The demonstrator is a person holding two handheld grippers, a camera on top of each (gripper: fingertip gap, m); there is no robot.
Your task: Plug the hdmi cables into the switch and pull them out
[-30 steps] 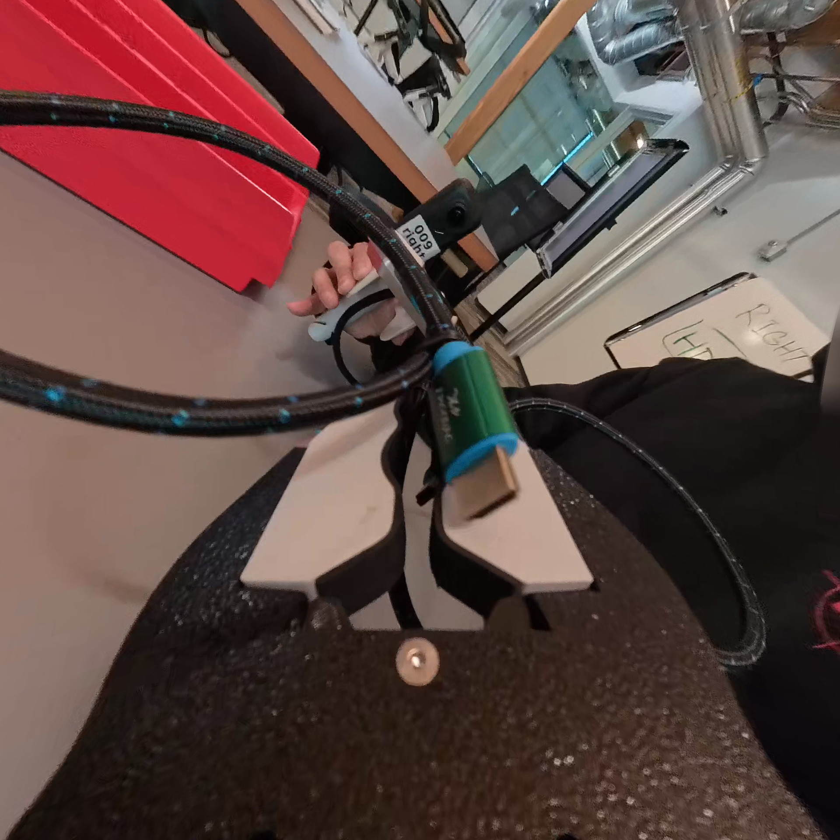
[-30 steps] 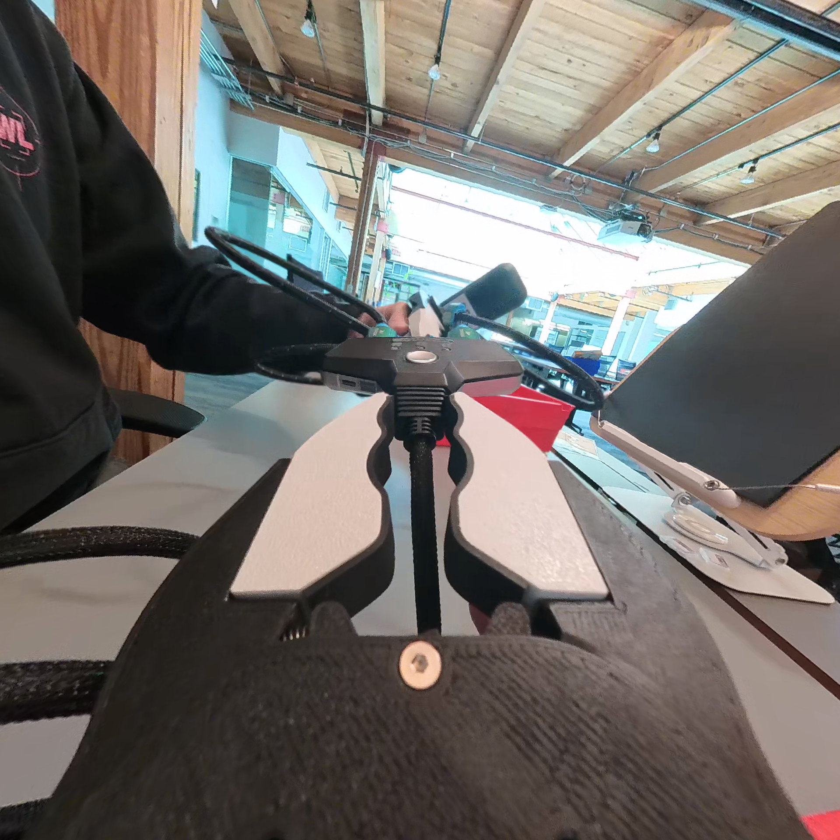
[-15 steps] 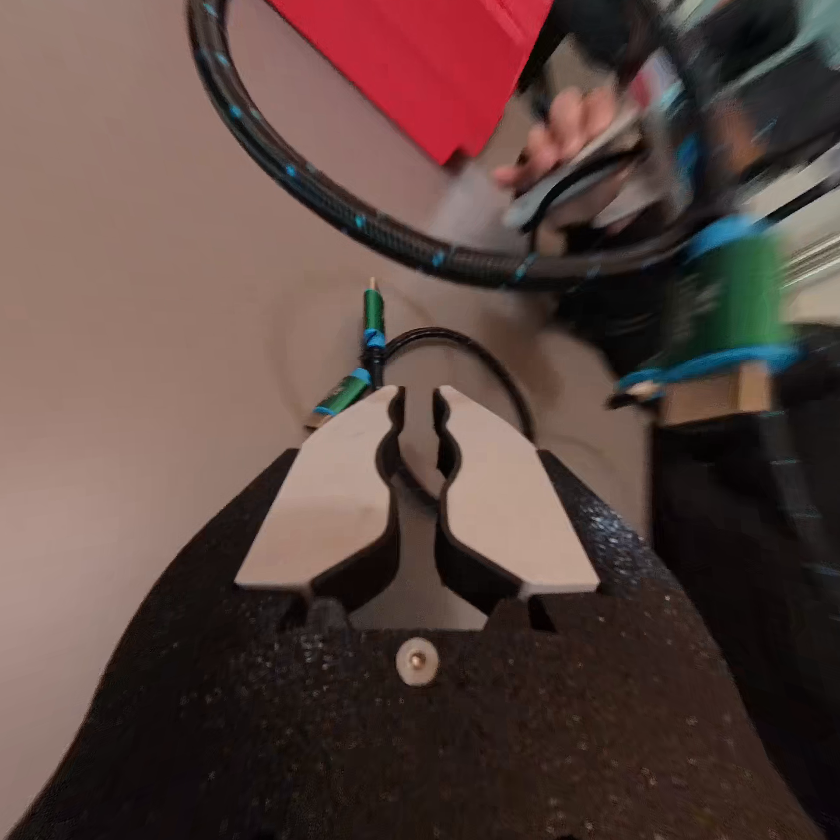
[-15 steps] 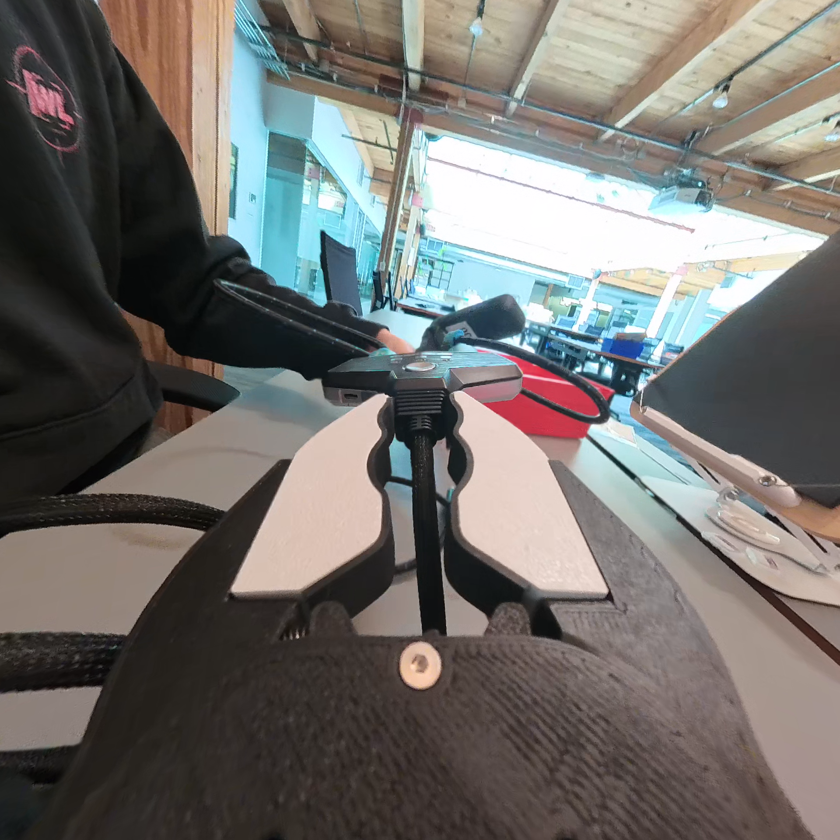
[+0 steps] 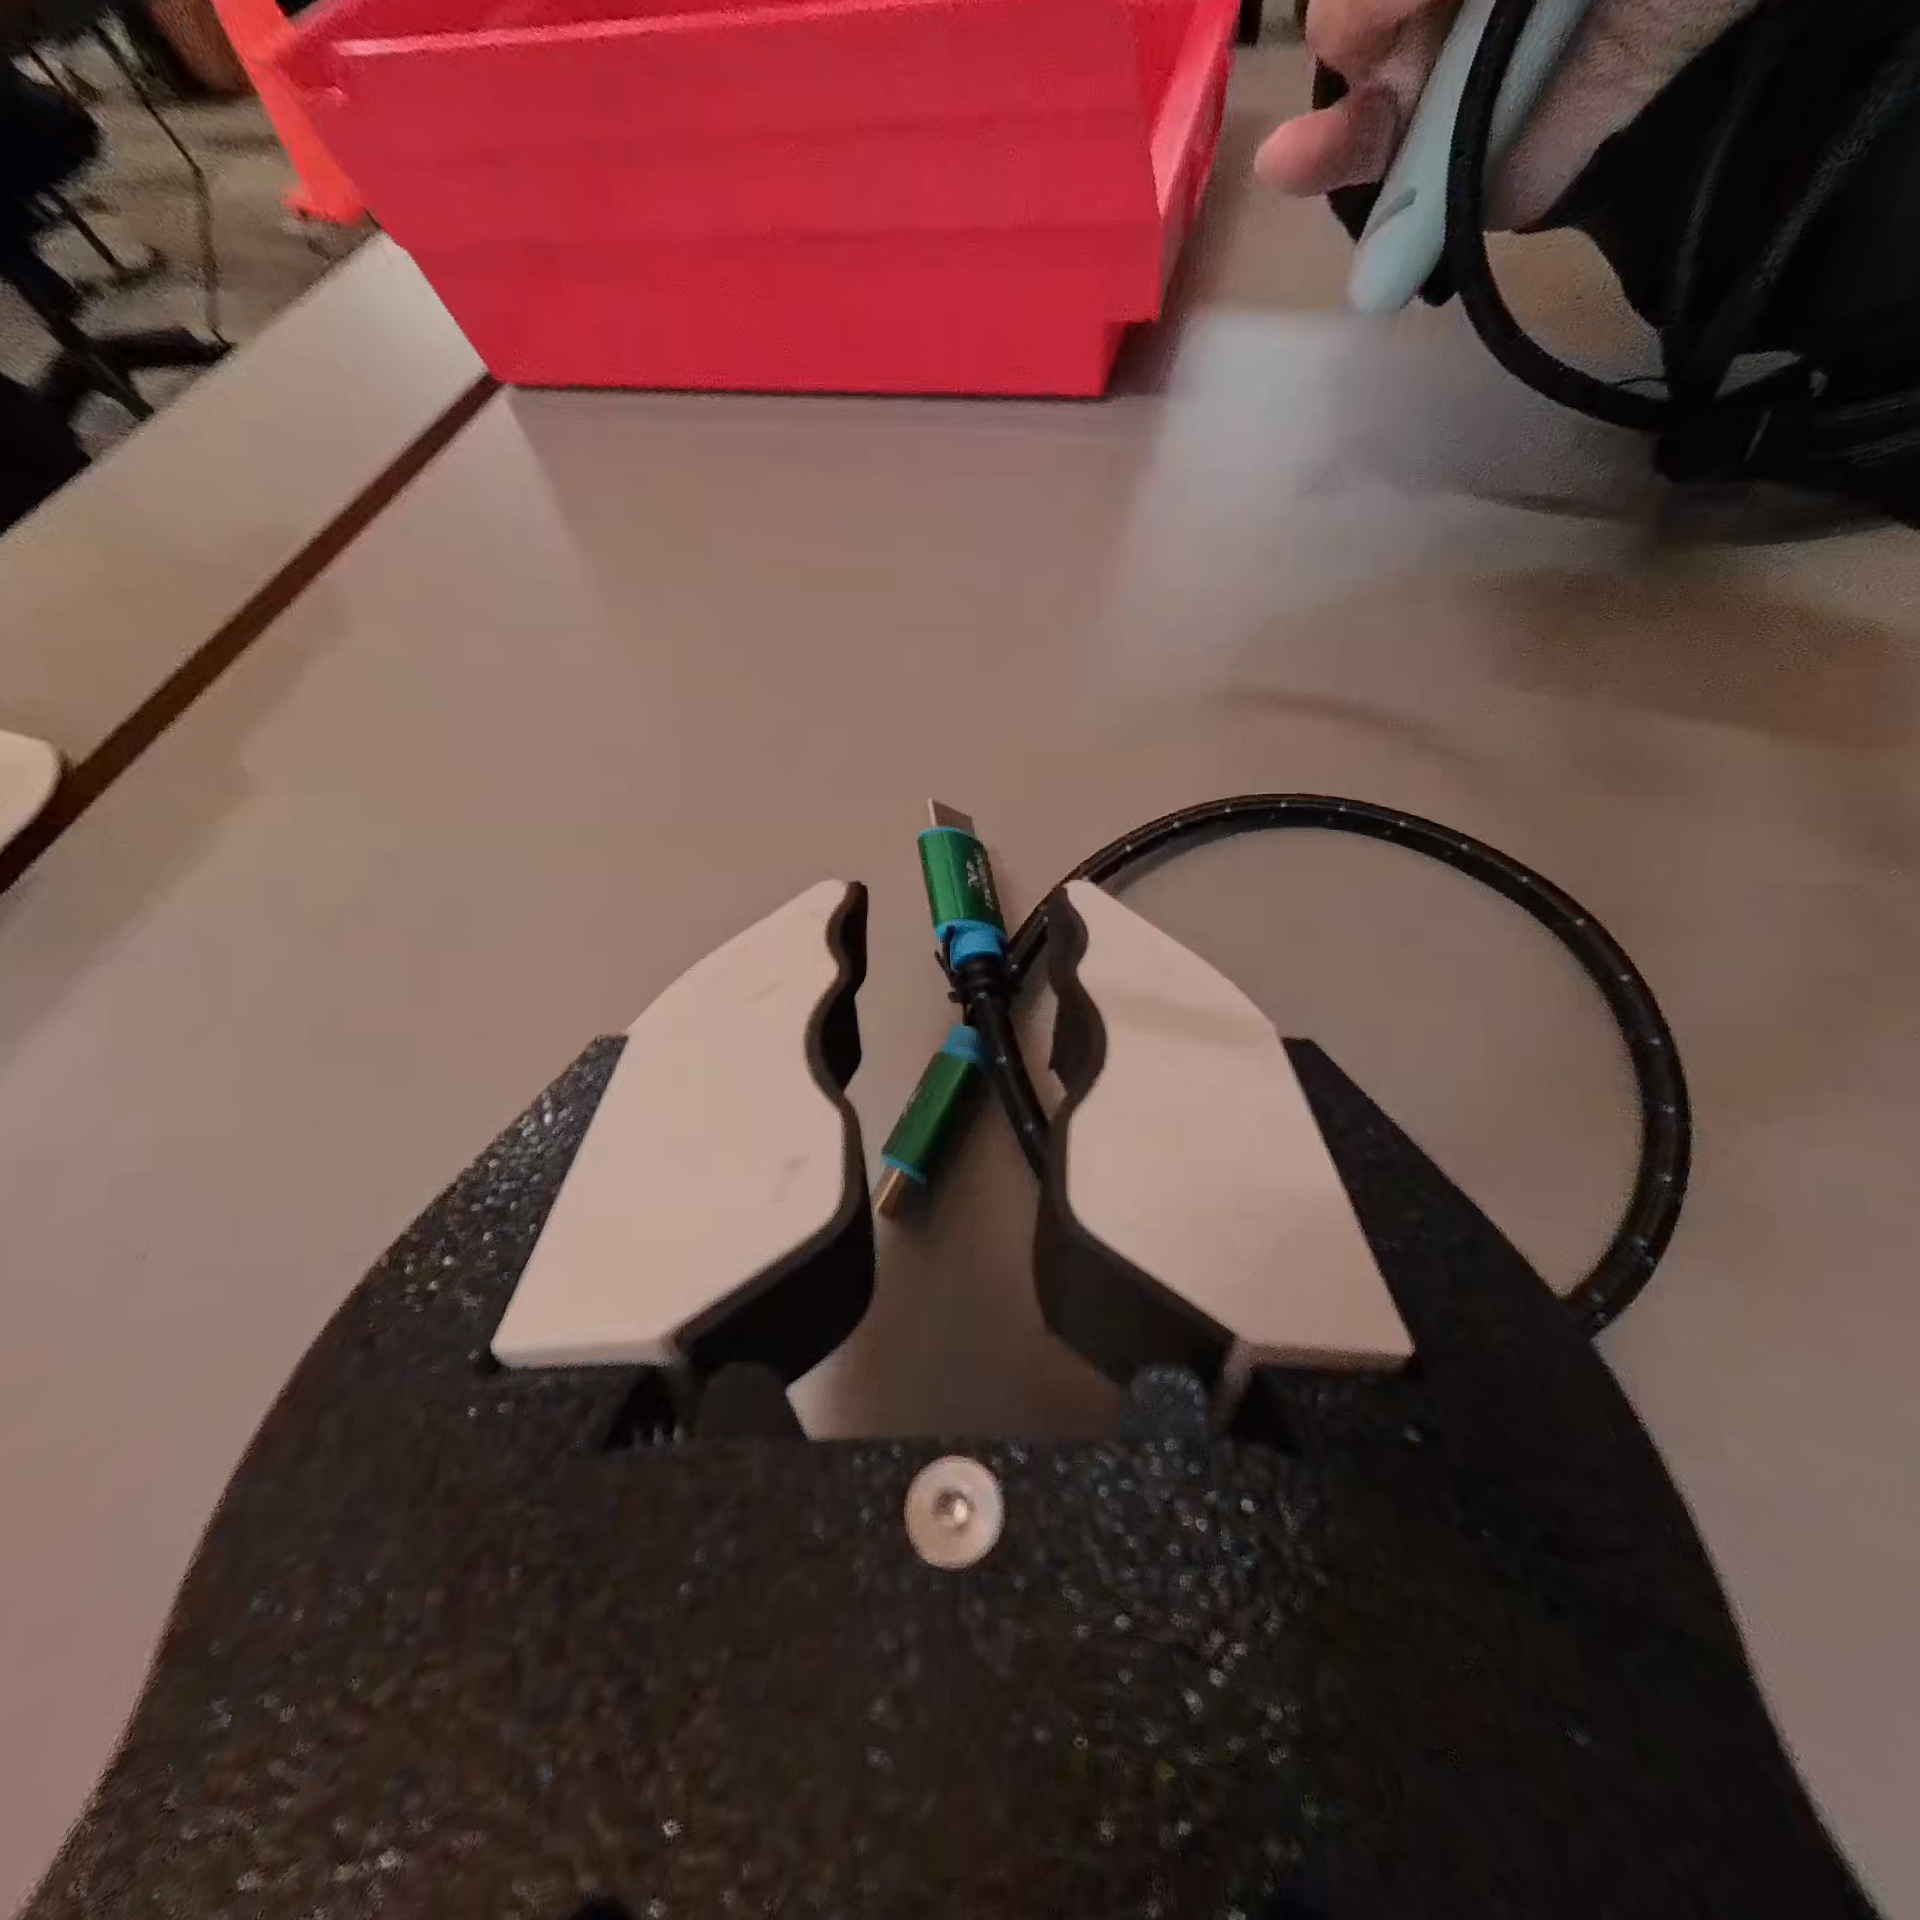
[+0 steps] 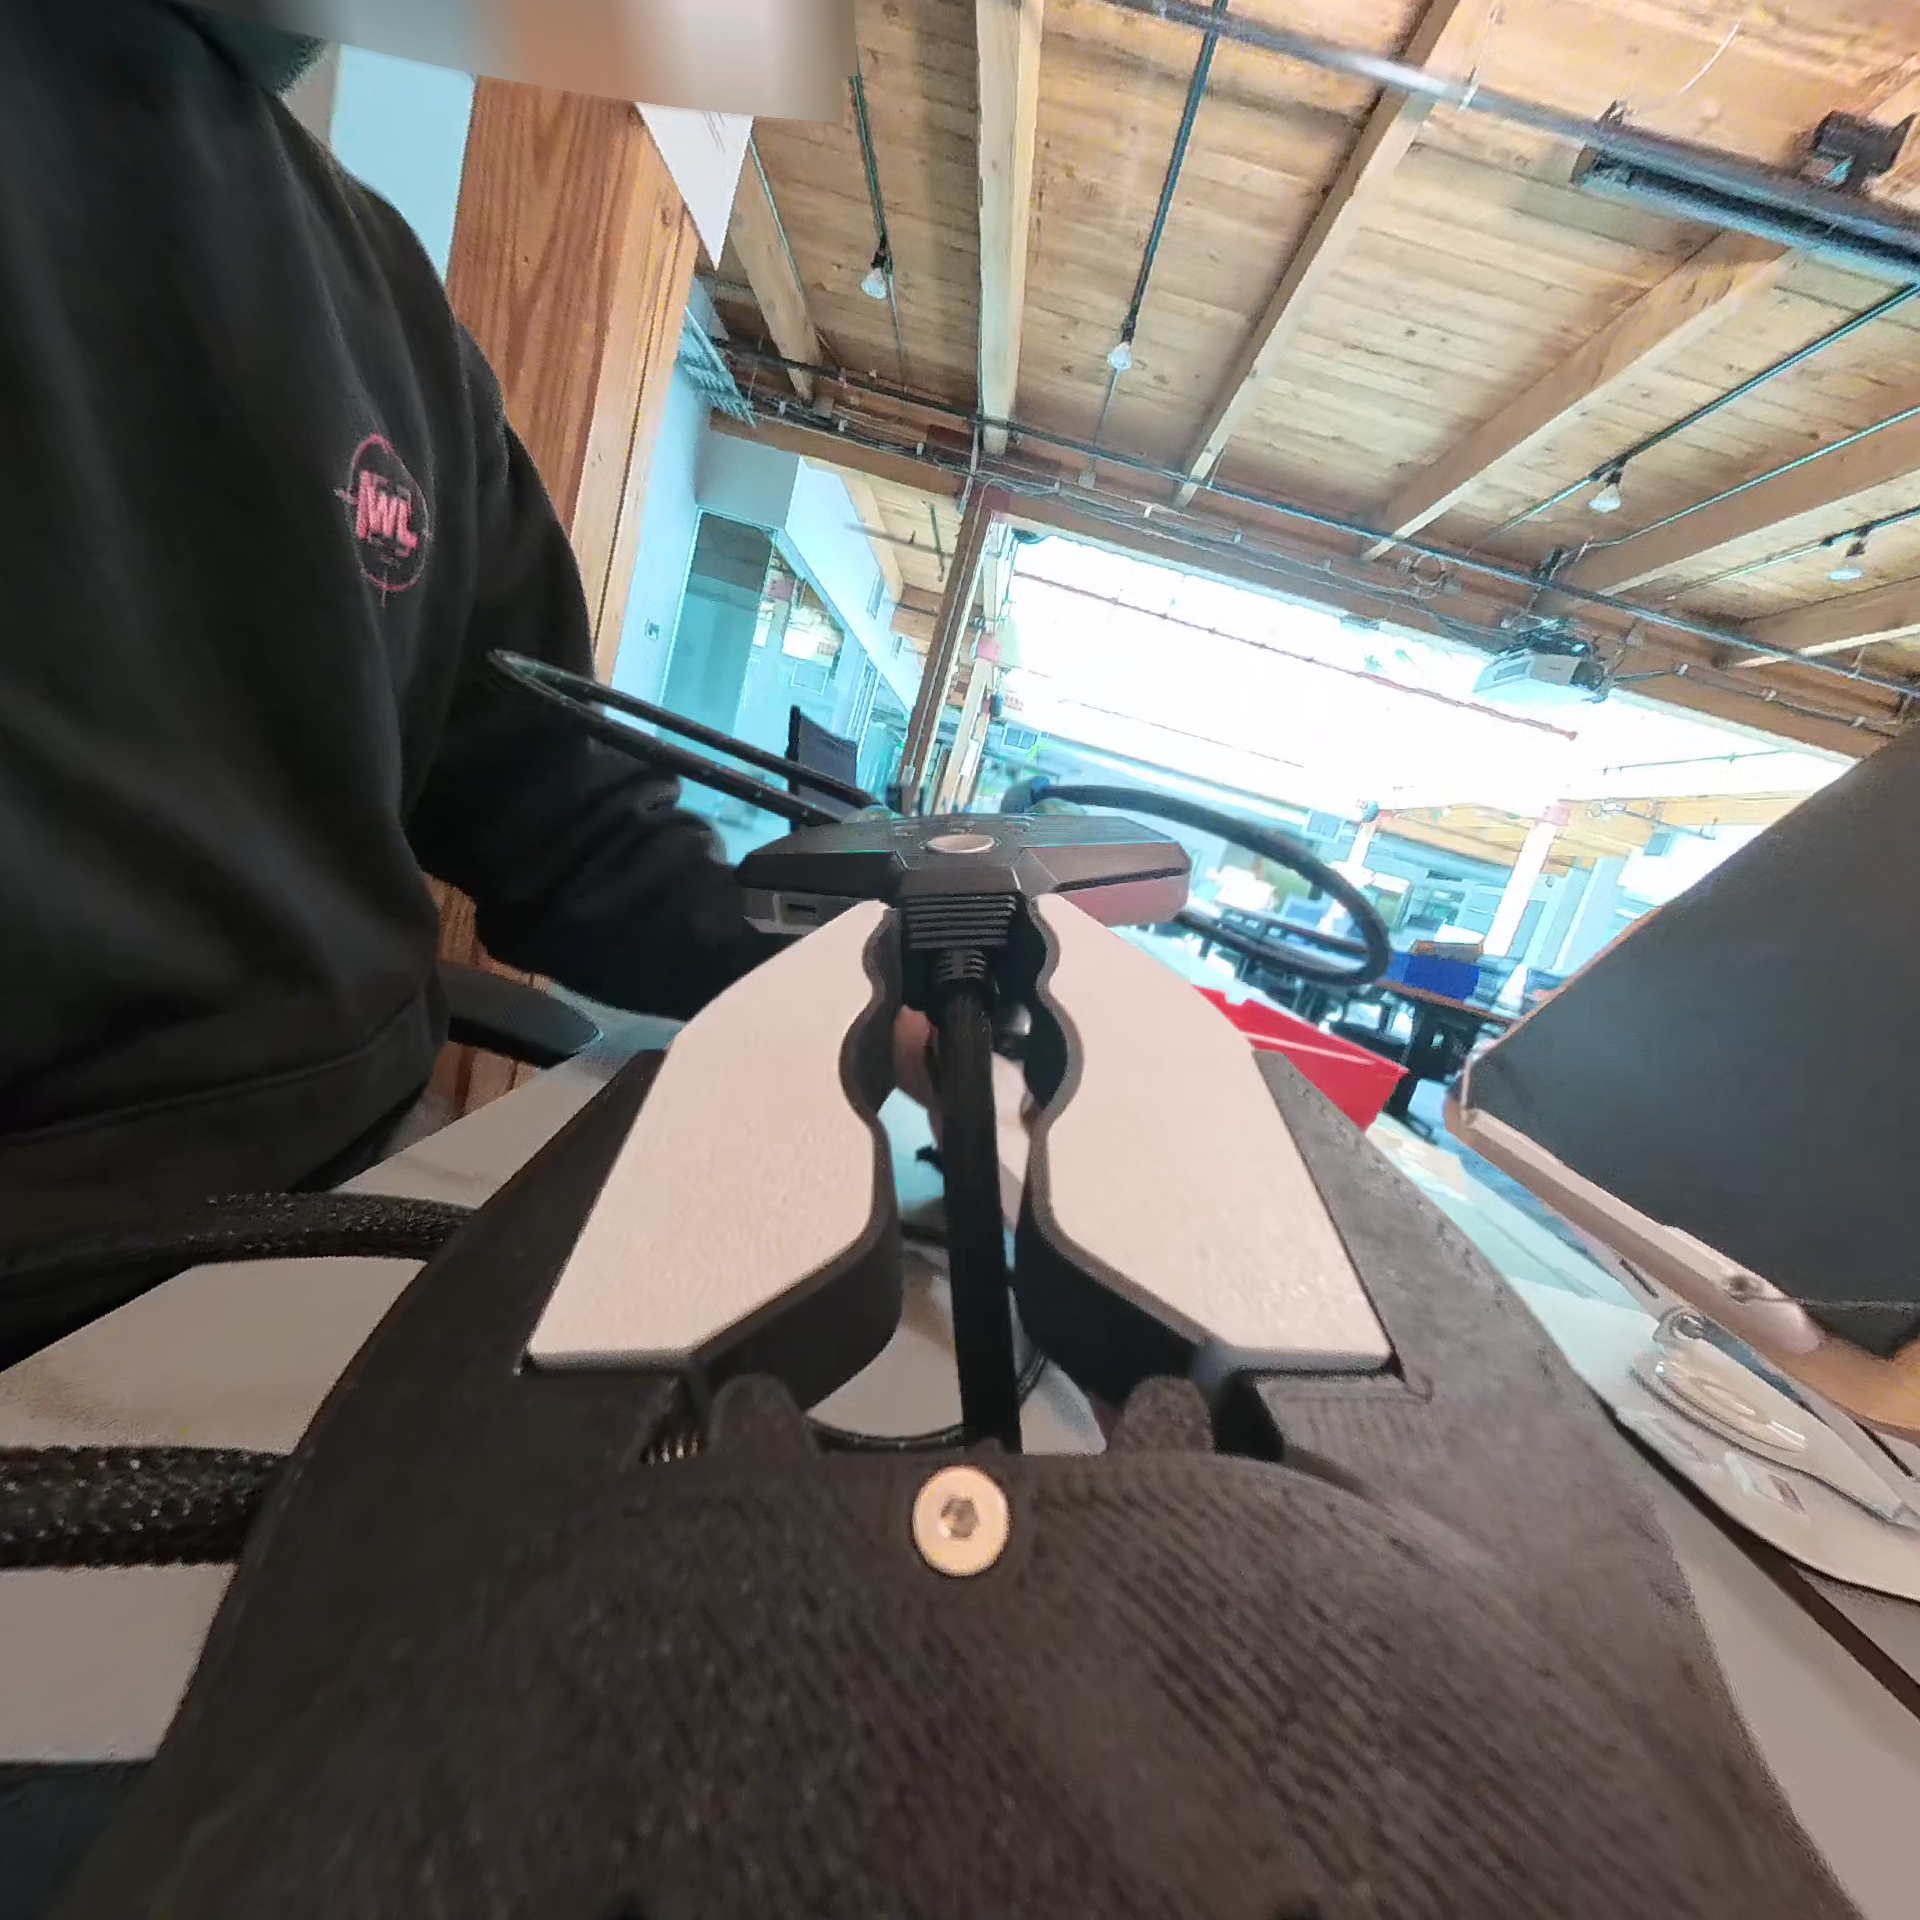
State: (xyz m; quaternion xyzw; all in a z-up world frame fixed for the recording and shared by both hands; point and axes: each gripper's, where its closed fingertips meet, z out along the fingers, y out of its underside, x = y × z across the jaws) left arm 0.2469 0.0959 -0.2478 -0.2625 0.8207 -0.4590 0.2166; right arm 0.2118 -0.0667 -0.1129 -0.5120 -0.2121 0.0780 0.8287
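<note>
While my right gripper (image 6: 961, 925) clamps the switch (image 6: 961, 857) by its cable stub above the worktop (image 5: 727, 644), my left gripper (image 5: 956, 899) hangs empty, jaws narrowly parted around a loose green-plugged hdmi cable (image 5: 961, 883) near the red bin (image 5: 769, 197), apparently still to plug.

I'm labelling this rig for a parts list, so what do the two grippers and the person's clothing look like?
Both the left gripper and the right gripper share a speckled black body, two pale grey wavy-edged fingers and one silver screw. The person wears a black sweatshirt with a pink chest emblem.
</note>
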